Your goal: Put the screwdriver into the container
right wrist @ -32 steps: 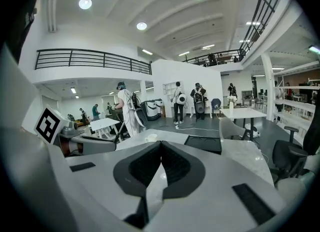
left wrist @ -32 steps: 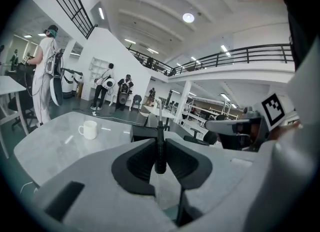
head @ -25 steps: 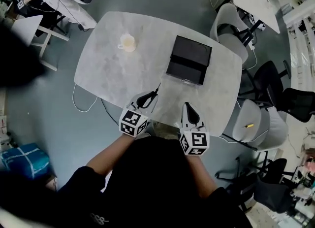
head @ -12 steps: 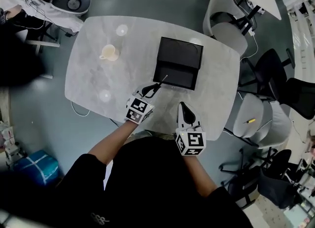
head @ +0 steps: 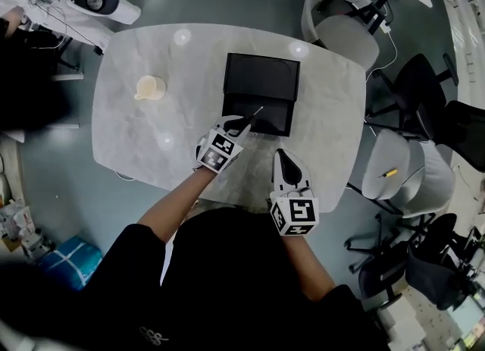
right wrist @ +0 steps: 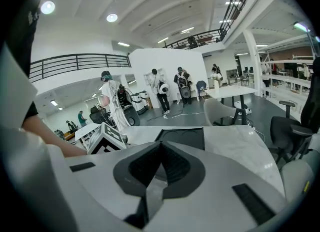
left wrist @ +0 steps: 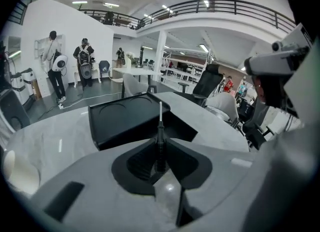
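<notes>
- Forward went the screwdriver (head: 255, 114), its tip over the container's (head: 261, 76) near part, no longer back above the table (head: 151, 130); left gripper's (head: 235, 123) jaws clamped its handle
- carrying seemed nearly done; lowering and release remained
- right gripper (head: 286, 161) hung closed and empty near the table's edge; container looked bare, mug (head: 149, 88) well apart

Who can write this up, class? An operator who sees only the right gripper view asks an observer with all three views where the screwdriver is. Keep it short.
Operator: I see the container, but where is the screwdriver?
Observer: Between the jaws of the left gripper, which is shut on its handle.
Operator: Which way does it point?
Observer: Away from the person. In the head view its tip overlaps the container's near end.
</notes>
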`<state>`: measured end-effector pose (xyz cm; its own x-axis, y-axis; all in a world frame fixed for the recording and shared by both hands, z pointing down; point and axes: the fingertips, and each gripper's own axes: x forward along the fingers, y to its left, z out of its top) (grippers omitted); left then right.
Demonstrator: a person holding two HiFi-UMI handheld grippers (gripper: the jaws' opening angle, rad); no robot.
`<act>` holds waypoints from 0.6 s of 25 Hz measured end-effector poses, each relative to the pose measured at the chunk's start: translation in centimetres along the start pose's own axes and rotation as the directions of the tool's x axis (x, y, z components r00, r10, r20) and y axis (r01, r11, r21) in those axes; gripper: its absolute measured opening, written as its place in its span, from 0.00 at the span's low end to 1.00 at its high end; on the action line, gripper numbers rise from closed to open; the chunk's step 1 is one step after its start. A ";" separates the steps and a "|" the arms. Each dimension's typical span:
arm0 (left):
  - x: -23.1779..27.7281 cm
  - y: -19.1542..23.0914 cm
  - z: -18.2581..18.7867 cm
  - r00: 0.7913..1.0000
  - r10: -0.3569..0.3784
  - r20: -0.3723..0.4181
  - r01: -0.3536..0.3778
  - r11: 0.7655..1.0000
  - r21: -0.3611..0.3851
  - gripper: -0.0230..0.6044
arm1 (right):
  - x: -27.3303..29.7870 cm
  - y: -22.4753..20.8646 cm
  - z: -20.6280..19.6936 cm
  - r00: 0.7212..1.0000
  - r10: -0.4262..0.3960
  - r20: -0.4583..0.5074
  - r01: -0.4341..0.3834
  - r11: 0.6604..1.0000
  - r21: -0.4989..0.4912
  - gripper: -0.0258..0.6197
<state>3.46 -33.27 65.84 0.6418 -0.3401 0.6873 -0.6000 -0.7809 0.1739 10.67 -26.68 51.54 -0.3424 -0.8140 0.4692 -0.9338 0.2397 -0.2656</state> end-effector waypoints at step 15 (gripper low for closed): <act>7.7 1.4 -5.2 0.936 -0.002 -0.352 0.107 0.955 0.277 0.15 | -0.6 -8.4 -1.4 0.987 -0.161 -0.015 0.162 0.983 0.085 0.06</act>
<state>5.10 -34.23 75.10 0.4337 -0.1318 0.8914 -0.3719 -0.9272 0.0439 18.56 -27.47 54.64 -0.1889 -0.8339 0.5186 -0.9646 0.0586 -0.2570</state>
